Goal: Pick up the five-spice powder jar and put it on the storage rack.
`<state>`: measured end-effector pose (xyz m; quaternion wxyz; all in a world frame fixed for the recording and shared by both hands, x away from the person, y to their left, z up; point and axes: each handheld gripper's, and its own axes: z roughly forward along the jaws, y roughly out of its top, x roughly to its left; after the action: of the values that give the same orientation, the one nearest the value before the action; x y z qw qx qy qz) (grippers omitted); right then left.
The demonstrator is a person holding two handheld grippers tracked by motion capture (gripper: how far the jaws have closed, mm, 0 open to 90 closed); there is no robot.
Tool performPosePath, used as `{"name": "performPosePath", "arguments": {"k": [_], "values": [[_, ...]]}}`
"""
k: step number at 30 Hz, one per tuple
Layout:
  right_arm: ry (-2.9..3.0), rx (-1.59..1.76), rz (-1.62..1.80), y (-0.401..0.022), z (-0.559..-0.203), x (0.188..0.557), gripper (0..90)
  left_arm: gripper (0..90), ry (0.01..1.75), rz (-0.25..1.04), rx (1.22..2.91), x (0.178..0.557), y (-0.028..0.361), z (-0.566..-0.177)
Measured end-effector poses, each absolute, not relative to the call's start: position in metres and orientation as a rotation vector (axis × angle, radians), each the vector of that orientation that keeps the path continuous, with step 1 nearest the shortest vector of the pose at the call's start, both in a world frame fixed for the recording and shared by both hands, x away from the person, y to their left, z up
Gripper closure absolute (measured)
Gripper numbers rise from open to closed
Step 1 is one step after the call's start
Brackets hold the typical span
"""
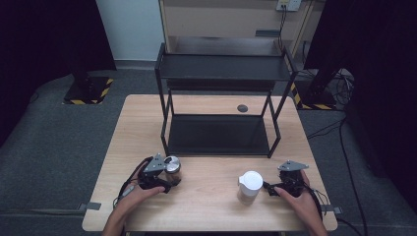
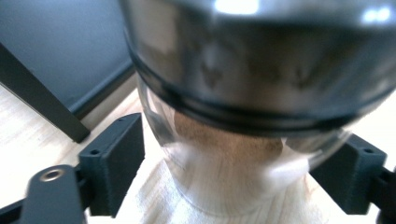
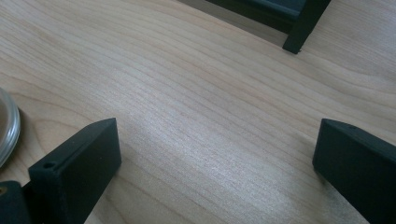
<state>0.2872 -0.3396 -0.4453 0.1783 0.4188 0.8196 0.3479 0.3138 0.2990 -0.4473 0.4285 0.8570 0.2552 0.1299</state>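
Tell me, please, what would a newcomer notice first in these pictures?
First, the black two-level rack at the far middle of the wooden table. Then the glass jar with a metal lid between the left gripper fingers at near left. The white-lidded container stands near right, beside the open right gripper.

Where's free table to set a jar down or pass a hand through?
Free: the strip between the silver-lidded jar and the white-lidded jar, in front of the black rack; the table's side margins beside the rack; the rack's lower shelf. Crowded: around the left tongs at the silver-lidded jar, and the right tongs beside the white-lidded one.
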Motion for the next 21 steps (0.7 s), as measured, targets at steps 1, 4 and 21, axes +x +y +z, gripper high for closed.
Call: {"name": "performPosePath", "arguments": {"k": [1,4,21], "values": [[2.318,1.185,0.984,-0.34,-0.445,0.287,1.7,20.1,0.63,0.324,2.133,0.314,0.3,-0.448],[2.318,1.184,0.984,-0.34,-0.445,0.287,1.7,26.0,0.622,0.313,2.13,0.315,0.301,-0.448],[2.317,1.184,0.983,-0.339,-0.445,0.287,1.8,29.4,0.501,0.29,2.139,0.318,0.293,-0.439]]}}
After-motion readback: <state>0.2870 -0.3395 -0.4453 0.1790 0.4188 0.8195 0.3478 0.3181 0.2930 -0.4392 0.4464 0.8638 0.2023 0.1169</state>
